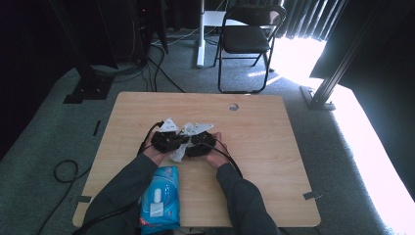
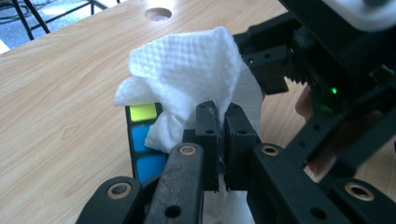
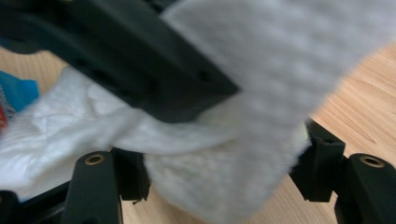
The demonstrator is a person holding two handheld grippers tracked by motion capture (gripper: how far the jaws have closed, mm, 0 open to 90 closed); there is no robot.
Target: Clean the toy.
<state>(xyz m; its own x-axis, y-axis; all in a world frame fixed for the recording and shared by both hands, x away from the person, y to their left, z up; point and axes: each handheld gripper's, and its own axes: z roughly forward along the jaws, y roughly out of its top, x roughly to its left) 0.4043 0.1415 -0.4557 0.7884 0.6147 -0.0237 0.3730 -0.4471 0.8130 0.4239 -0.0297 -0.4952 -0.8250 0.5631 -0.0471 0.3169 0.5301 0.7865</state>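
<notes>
You had a light wood table (image 1: 274, 147) w/ rounded corners & a round cable hole (image 1: 233, 106) near its far edge. At the near edge, left of centre, lay a blue wet-wipes pack (image 1: 159, 198), partly overhanging. Grey tape tabs sat at the near-left (image 1: 83, 199) & near-right (image 1: 311, 196) corners.
</notes>
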